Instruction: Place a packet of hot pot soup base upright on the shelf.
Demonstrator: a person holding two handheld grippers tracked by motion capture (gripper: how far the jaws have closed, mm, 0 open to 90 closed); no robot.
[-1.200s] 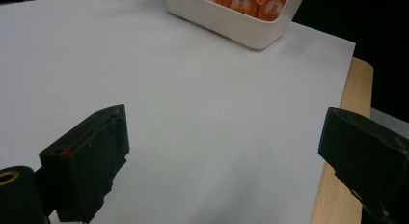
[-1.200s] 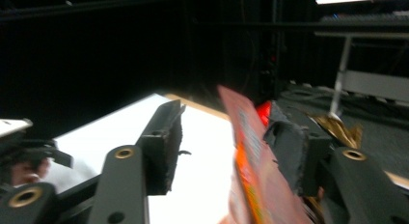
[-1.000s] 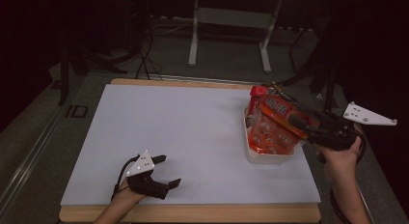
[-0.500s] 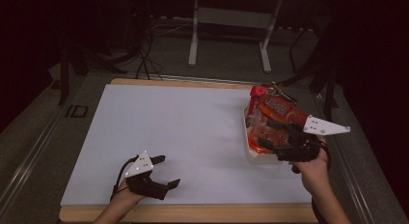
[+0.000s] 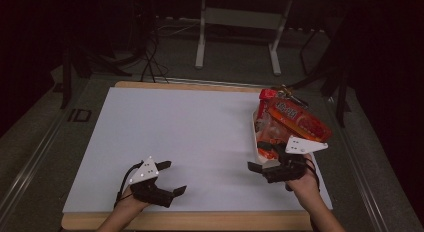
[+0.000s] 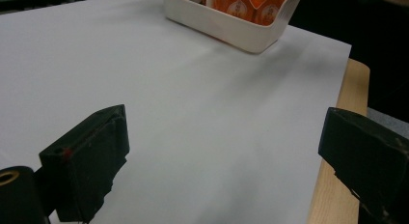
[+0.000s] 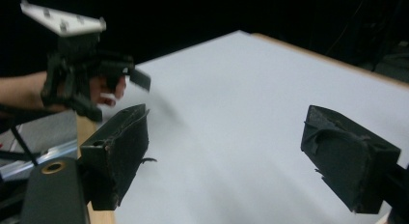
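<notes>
White plastic bin (image 5: 261,153), rectangular with rounded rim, at the right edge of the table, packed with glossy orange-and-red snack packets (image 5: 295,121); their printing is too small to read. Right gripper (image 5: 260,167), just in front of the bin, jaws just opened wide, nothing between them. Left gripper (image 5: 172,178), near the front edge, jaws spread and empty. Matte white sheet (image 5: 190,137) covers a pale wooden table (image 5: 200,220).
</notes>
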